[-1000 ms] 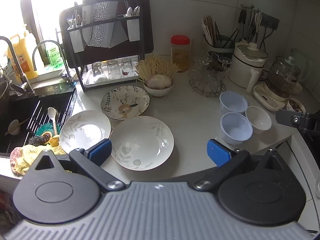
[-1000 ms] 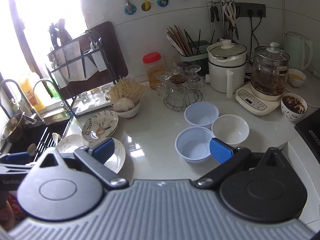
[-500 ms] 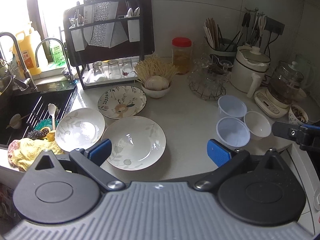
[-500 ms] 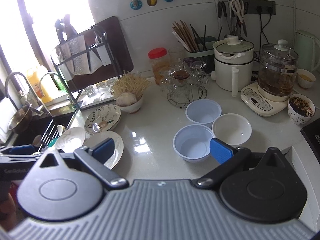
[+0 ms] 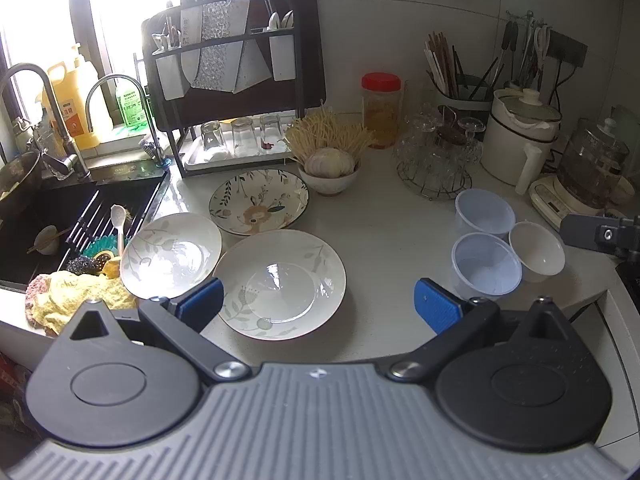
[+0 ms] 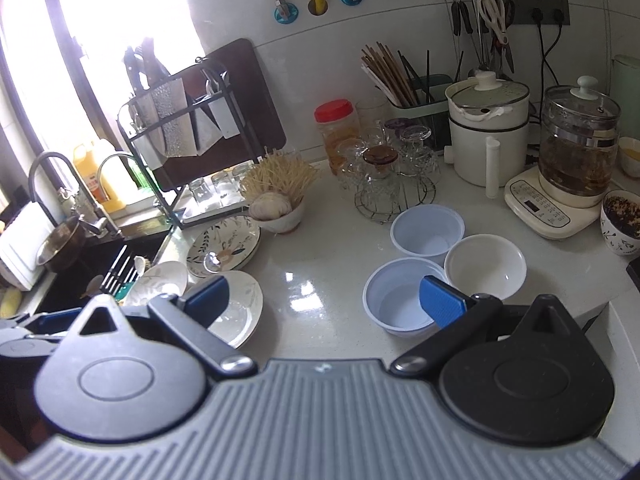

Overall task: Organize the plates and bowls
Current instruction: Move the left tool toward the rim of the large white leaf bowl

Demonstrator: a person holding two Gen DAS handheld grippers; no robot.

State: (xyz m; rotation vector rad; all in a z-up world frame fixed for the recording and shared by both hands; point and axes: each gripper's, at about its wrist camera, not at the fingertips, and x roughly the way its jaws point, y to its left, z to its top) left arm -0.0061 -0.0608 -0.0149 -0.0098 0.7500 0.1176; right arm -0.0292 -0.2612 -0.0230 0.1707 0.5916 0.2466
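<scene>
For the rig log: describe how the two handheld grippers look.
The left gripper and right gripper look alike: a ribbed grey body, two rounded black housings with embossed circles, black linkage arms on silver pivot screws, and blue ribbed finger pads. No cables or sleeves show.

Three plates (image 5: 280,280) lie left on the counter, three bowls (image 5: 486,264) clustered right.

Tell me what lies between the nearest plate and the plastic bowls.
Only bare white countertop separates the nearest plate from the plastic bowls, in the left wrist view.
</scene>
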